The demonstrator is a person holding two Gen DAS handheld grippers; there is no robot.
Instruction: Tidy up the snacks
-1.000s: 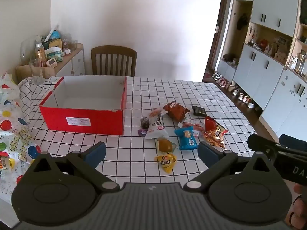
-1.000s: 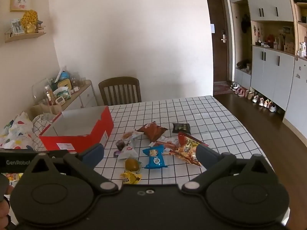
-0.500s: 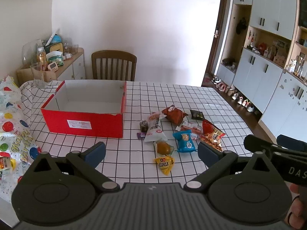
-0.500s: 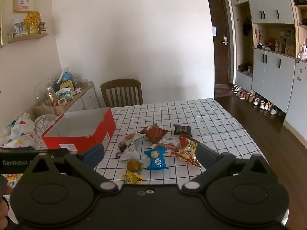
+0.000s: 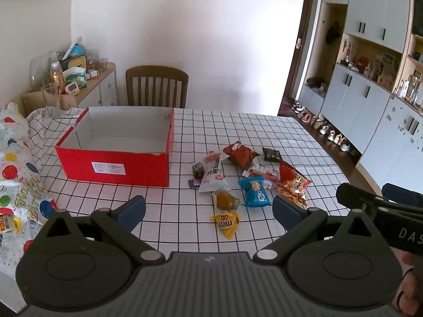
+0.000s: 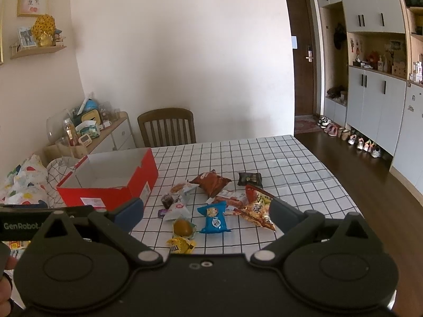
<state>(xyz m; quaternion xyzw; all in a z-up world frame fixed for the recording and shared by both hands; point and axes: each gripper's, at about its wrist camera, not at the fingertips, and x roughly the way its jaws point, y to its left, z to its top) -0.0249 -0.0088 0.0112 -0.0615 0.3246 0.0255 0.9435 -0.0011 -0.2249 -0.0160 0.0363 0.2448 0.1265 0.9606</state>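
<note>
An open red box point(image 5: 113, 167) point(image 6: 124, 192) stands on the checked table, with nothing visible inside. To its right lie several snack packets: a yellow M&M bag point(image 5: 226, 223) point(image 6: 181, 245), a blue packet point(image 5: 254, 191) point(image 6: 214, 218), a white packet point(image 5: 212, 178), a brown bag point(image 5: 239, 154) point(image 6: 210, 182), an orange-red bag point(image 5: 292, 183) point(image 6: 257, 208) and a small black packet point(image 5: 271, 154) point(image 6: 249, 178). My left gripper point(image 5: 208, 208) is open, held above the table's near edge. My right gripper point(image 6: 207, 211) is open too, beside it; its body point(image 5: 380, 208) shows in the left wrist view.
A wooden chair point(image 5: 156, 87) stands at the table's far side. A cluttered sideboard point(image 5: 79, 84) is at the left wall. A balloon-print bag point(image 5: 18, 179) lies at the table's left end. White cabinets point(image 5: 370, 105) and shoes line the right wall.
Both grippers have risen and tilted a little, so the table and snacks sit lower in view. Nothing on the table has moved.
</note>
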